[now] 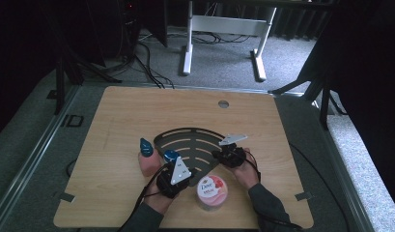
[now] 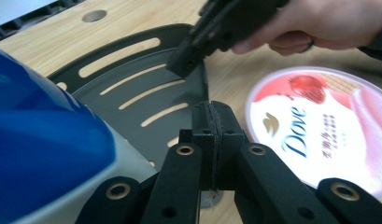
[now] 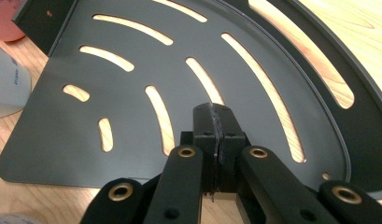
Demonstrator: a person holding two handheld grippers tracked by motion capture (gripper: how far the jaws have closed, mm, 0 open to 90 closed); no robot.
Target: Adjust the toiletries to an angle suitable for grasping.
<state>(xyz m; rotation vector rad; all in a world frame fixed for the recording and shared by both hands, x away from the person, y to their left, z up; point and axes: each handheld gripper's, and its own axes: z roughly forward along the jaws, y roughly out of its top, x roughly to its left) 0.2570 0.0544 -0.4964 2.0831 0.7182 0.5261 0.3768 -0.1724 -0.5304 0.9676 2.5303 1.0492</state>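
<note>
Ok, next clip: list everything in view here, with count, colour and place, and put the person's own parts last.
Table: one, light wood, centre, with a round hole near its far edge.
Slotted corner shelf: one, black, fan-shaped, lying flat at mid-table.
Pink bottle: one, pink with a dark blue cap, upright left of the shelf.
Blue-capped bottle: one, blue cap, pale body, beside the left gripper.
Dove jar: one, pink and white lid, near edge between the hands.
White desk frame: one, on the grey floor beyond the table.
Left gripper: one, black, jaws shut, at the shelf's near corner.
Right gripper: one, black, jaws shut, over the shelf.
Right hand: one, dark sleeve.
</note>
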